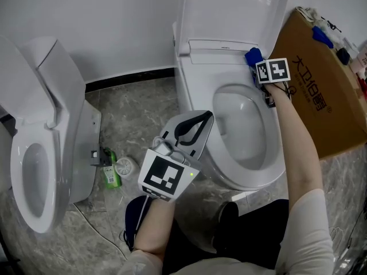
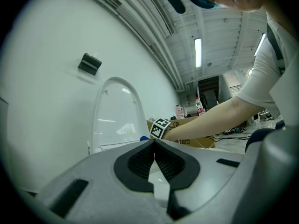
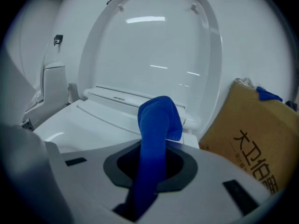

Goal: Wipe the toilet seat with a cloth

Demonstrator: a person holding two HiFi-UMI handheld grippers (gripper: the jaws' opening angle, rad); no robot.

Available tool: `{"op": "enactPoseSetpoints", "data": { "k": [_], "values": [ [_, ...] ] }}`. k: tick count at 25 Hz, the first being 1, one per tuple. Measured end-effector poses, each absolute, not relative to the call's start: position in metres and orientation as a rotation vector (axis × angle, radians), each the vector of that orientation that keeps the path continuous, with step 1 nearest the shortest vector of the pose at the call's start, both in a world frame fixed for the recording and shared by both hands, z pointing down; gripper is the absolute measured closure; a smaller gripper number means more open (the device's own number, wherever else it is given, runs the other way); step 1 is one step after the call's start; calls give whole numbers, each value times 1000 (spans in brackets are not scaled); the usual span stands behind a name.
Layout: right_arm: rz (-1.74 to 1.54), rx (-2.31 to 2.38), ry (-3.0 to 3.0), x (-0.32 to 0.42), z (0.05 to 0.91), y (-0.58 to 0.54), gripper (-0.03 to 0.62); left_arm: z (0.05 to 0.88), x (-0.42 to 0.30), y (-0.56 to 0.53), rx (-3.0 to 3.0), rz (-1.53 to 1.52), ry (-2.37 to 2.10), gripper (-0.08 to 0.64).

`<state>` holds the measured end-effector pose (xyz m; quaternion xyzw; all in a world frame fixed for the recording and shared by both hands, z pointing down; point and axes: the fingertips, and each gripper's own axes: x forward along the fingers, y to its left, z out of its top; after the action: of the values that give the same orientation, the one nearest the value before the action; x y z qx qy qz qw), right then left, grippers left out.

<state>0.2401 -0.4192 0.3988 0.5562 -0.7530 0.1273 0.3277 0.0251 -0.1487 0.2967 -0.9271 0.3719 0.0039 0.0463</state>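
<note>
The white toilet stands with its lid [image 1: 229, 10] raised and its seat [image 1: 243, 173] down around the bowl. My right gripper [image 1: 259, 67] is at the back right of the seat, near the hinge. It is shut on a blue cloth [image 1: 253, 56]. In the right gripper view the blue cloth [image 3: 159, 120] sticks up between the jaws of the right gripper [image 3: 156, 167], in front of the lid [image 3: 149, 45] and the seat's rear [image 3: 84, 120]. My left gripper [image 1: 203, 119] hovers over the seat's left rim. Its pads [image 2: 145, 160] meet with nothing between them.
A second white toilet [image 1: 34, 171] stands at the left. A brown cardboard box [image 1: 315, 79] leans close at the right, with blue items [image 1: 321, 36] on top. A green bottle [image 1: 110, 173] and a round white object [image 1: 124, 166] lie on the marble floor between the toilets.
</note>
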Motion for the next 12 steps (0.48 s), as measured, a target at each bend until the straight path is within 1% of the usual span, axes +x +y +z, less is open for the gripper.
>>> {"op": "enactPoseSetpoints", "data": {
  "k": [6, 12],
  "values": [
    [353, 1471, -1987, 232, 399, -417, 546, 291, 16, -148, -2810, 32, 1158, 553],
    [427, 1431, -2098, 199, 400, -409, 546, 287, 11, -144, -2803, 48, 1172, 554]
  ]
}}
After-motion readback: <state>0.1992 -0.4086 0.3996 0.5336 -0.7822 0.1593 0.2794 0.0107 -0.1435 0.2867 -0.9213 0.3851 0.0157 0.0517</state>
